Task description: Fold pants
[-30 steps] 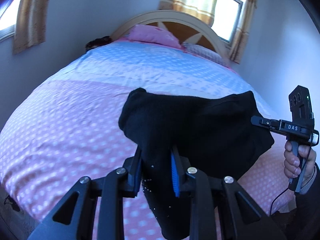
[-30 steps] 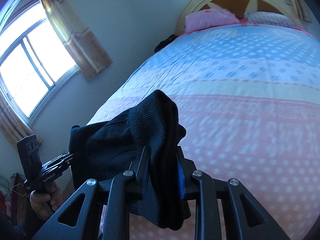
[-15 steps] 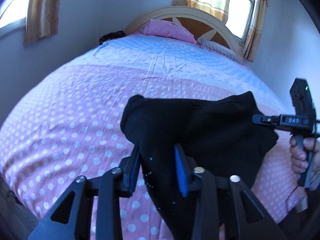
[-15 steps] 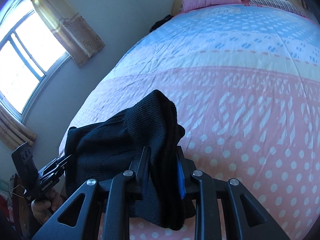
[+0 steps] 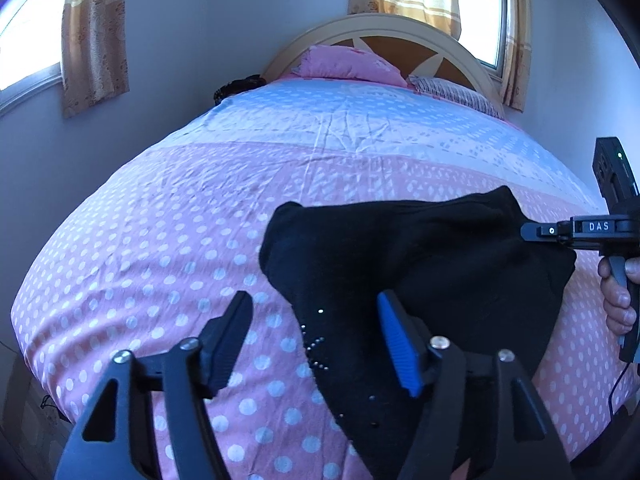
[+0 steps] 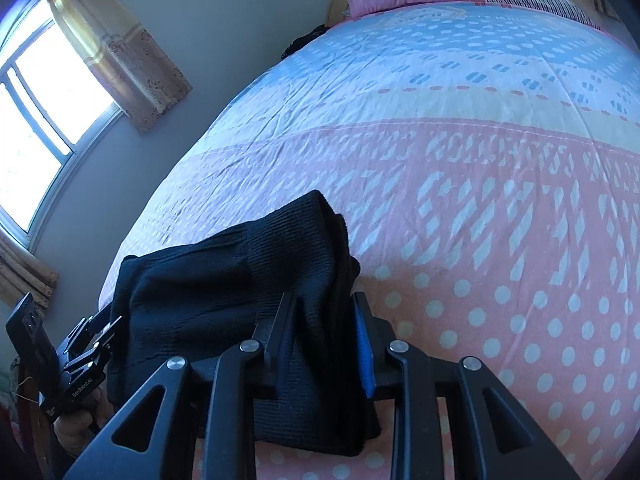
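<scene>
Pink polka-dot bedspread (image 5: 132, 264) fills the foreground, turning pale blue toward the arched headboard (image 5: 384, 28) at twelve o'clock, curtained windows either side. Black pants (image 5: 420, 264) lie bunched near the foot edge. Left gripper (image 5: 316, 340) gapes wide, fabric loose between its fingers. Right gripper (image 6: 324, 332) pinches a pants fold tight. Dark heap (image 5: 236, 86) at eleven o'clock: unidentifiable.

Matt black knit pants (image 6: 240, 280), cotton bedspread (image 6: 480, 200)

Our left gripper (image 5: 314, 334) has its fingers spread wide apart. Our right gripper (image 6: 322, 330), over at 3 o'clock from it, squeezes its fingers tight together.
</scene>
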Available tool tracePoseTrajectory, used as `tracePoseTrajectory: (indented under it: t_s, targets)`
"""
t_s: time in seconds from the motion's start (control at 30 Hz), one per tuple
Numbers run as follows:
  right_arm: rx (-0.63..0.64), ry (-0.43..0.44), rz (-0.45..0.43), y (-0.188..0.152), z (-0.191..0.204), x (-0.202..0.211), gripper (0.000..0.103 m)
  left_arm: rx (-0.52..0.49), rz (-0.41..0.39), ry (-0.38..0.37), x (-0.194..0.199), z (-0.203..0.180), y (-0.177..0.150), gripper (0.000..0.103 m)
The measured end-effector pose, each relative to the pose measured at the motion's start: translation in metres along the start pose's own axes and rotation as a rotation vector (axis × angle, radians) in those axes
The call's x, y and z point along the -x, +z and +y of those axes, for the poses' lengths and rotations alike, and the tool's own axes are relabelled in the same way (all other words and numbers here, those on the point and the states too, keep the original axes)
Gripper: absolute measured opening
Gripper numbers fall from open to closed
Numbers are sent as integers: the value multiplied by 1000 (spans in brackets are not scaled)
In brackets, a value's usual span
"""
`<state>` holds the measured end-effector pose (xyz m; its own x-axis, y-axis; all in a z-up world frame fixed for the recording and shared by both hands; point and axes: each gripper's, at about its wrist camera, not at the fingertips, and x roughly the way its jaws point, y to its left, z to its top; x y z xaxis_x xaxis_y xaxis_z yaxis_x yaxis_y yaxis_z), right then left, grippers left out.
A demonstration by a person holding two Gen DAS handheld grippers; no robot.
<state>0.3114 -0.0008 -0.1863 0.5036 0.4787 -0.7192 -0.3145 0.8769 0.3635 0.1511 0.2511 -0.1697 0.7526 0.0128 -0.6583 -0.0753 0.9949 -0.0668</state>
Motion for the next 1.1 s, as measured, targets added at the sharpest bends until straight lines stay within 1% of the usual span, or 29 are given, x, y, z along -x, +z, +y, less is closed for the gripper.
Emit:
tracePoseTrajectory:
  t_s: [0.1, 0.17, 0.27, 0.33, 0.4, 0.47, 0.53, 0.57, 0.63, 0.67, 0.7, 0.77, 0.8, 0.9, 0.97, 1.1]
  targets:
    - [9, -13, -3, -1, 2, -1, 28, 12, -2, 2, -1, 2, -1, 73]
    - [16, -22, -4, -1, 3, -2, 28, 17, -4, 12, -1, 2, -3, 80]
    - [21, -40, -8, -2, 2, -2, 34, 25, -5, 17, -2, 4, -4, 85]
    - [13, -45, -7, -2, 0, -3, 41, 34, -1, 25, -3, 7, -3, 90]
    - [7, -55, -9, -2, -2, -3, 47, 39, 1, 26, -3, 8, -3, 92]
    - [5, -74, -16, -2, -4, -1, 53, 39, 6, 38, -3, 8, -4, 99]
    - [1, -97, -29, -2, -4, 4, 59, 43, 10, 46, -1, 11, -4, 101]
    - [0, -111, -39, -3, -3, 8, 59, 45, 15, 47, 0, 11, -3, 101]
    - [6, -176, -73, -5, 1, 21, 60, 42, 22, 67, 8, 10, -1, 101]
    - [15, -235, -99, -6, 6, 31, 60, 42, 13, 86, 15, 10, 0, 101]
    - [26, -274, -118, -8, 11, 39, 60, 44, -9, 102, 25, 8, 3, 101]
    - [54, -322, -168, -14, 25, 62, 60, 60, -48, 110, 45, 6, 7, 101]
    - [79, -326, -203, -21, 37, 78, 60, 68, -65, 109, 53, 5, 9, 101]
    - [142, -312, -270, -41, 66, 108, 63, 96, -136, 108, 89, -1, 14, 103]
    - [196, -298, -320, -60, 90, 132, 64, 104, -164, 104, 105, -6, 16, 103]
    - [293, -280, -373, -85, 126, 159, 65, 114, -211, 93, 133, -16, 17, 103]
